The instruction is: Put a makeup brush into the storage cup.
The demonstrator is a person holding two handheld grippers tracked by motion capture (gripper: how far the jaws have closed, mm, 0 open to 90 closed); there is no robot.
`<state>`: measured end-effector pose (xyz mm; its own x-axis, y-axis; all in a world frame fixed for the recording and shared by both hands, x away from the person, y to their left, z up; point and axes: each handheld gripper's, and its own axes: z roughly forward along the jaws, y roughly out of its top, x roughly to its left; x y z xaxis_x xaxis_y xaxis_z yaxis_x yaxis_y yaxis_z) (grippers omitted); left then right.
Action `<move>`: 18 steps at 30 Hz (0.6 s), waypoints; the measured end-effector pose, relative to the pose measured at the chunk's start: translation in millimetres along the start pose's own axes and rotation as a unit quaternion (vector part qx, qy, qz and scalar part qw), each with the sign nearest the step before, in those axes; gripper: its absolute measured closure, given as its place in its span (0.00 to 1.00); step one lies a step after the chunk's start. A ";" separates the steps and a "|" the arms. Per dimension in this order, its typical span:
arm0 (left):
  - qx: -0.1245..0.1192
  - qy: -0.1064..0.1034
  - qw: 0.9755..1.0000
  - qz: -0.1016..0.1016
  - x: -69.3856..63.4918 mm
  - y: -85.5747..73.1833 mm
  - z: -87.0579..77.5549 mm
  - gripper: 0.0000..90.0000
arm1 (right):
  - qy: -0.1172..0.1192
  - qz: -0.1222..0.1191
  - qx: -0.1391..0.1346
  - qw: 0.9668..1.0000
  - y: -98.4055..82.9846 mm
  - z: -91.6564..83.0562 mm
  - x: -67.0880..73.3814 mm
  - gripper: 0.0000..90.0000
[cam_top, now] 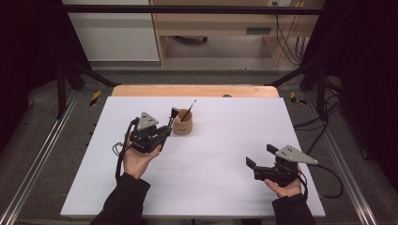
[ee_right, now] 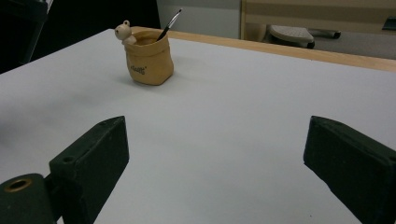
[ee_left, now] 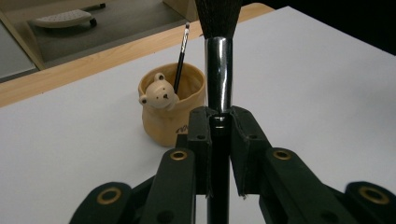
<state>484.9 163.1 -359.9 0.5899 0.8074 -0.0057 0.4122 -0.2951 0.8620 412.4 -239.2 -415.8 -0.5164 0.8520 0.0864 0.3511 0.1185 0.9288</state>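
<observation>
White tabletop [cam_top: 211,178]: left gripper [cam_top: 172,118] clamped on makeup brush [ee_left: 218,51], insertion into bear-faced holder [ee_left: 172,109] judged next; right gripper [cam_top: 261,155] spread, empty.

Grey floor [cam_top: 42,140], wooden shelving [cam_top: 216,23] beyond the table [cam_top: 197,90].

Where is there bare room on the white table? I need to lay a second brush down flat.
Free: the wide stretch of the white table between the left gripper and the right gripper, and the far right part beyond the bear pot. Crowded: around the pot, where the left gripper holds the large brush.
</observation>
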 end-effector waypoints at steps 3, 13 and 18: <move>-0.010 0.001 1.000 -0.004 0.9 4.3 1.0 0.87 | 0.000 -0.001 0.000 1.000 -0.1 0.5 0.0 0.08; -0.037 0.000 0.999 -0.009 2.0 20.3 4.2 0.87 | -0.002 0.002 -0.001 1.000 0.2 0.3 0.0 0.08; -0.047 -0.004 0.999 -0.011 0.3 26.6 7.6 0.87 | -0.002 0.001 -0.002 1.000 0.2 0.3 -0.3 0.07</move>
<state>501.3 151.6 -340.9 0.5871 0.8090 -0.0285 0.3589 -0.2285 0.9050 412.8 -239.3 -415.7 -0.5118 0.8546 0.0873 0.3498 0.1145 0.9298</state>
